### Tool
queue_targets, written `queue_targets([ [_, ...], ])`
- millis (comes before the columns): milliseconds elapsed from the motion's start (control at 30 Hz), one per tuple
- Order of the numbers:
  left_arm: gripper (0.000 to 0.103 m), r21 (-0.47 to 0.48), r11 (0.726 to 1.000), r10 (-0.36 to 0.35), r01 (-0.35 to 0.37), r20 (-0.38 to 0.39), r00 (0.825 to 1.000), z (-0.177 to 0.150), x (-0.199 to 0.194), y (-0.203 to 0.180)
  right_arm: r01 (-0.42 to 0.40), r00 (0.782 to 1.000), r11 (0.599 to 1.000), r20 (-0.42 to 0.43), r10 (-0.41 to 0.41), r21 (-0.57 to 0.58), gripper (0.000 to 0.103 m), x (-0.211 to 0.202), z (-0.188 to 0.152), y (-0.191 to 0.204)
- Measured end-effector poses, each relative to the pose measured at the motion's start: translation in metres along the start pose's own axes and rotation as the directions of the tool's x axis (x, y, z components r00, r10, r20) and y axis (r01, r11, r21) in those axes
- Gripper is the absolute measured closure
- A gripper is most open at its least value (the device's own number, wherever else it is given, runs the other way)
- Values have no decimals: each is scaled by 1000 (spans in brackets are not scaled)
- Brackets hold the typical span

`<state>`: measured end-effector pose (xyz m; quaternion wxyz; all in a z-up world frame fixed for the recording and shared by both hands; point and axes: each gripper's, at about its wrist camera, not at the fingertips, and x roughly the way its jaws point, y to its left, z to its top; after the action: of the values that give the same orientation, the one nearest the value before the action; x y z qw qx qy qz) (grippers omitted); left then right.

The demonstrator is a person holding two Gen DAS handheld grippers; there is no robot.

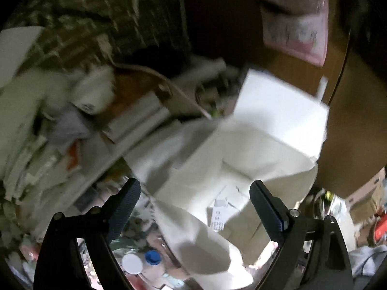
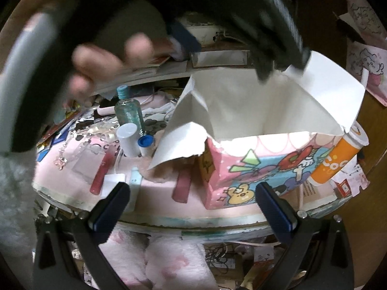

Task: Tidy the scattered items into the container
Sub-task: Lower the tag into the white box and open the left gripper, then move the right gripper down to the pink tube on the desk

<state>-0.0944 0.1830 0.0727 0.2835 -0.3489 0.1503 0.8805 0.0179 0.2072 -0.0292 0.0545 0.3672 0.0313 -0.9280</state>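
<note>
- While the left gripper [image 1: 194,206] hangs over the open cartoon-printed paper box [image 2: 261,169], its jaws stand wide apart with nothing between them; the box's white inside lies just ahead of and below its fingers.
- Seen from the right wrist, the right gripper [image 2: 192,204] is also spread wide and empty, with the box just ahead, toward its right finger.
- Ahead of its left finger stand 1 white cylindrical container [image 2: 128,140], 1 small blue-capped bottle [image 2: 145,143] and 1 clear teal bottle [image 2: 129,112] close together.
- Beyond its right finger, an orange cup [image 2: 338,157] leans touching the box's side.
- A person's hand [image 2: 101,65], blurred, is at upper left, holding the left gripper.
</note>
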Motion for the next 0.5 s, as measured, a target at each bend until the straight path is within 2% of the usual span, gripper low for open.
queue_targets([
  [67, 6, -47, 999, 8, -4, 71, 997, -4, -18, 14, -7, 1000, 1000, 6, 7, -1, 0, 1, -2, 2],
  [200, 5, -174, 977, 153, -122, 175, 973, -37, -55, 44, -11, 1000, 1000, 14, 11, -9, 0, 4, -7, 7],
  [333, 0, -283, 931, 294, -232, 202, 934, -88, -79, 70, -40, 999, 999, 23, 40, 2, 0, 10, -16, 10],
  [500, 0, -386, 884, 369, -263, 233, 900, -155, -96, 91, -95, 993, 995, 72, 93, 14, 0, 14, -30, 18],
])
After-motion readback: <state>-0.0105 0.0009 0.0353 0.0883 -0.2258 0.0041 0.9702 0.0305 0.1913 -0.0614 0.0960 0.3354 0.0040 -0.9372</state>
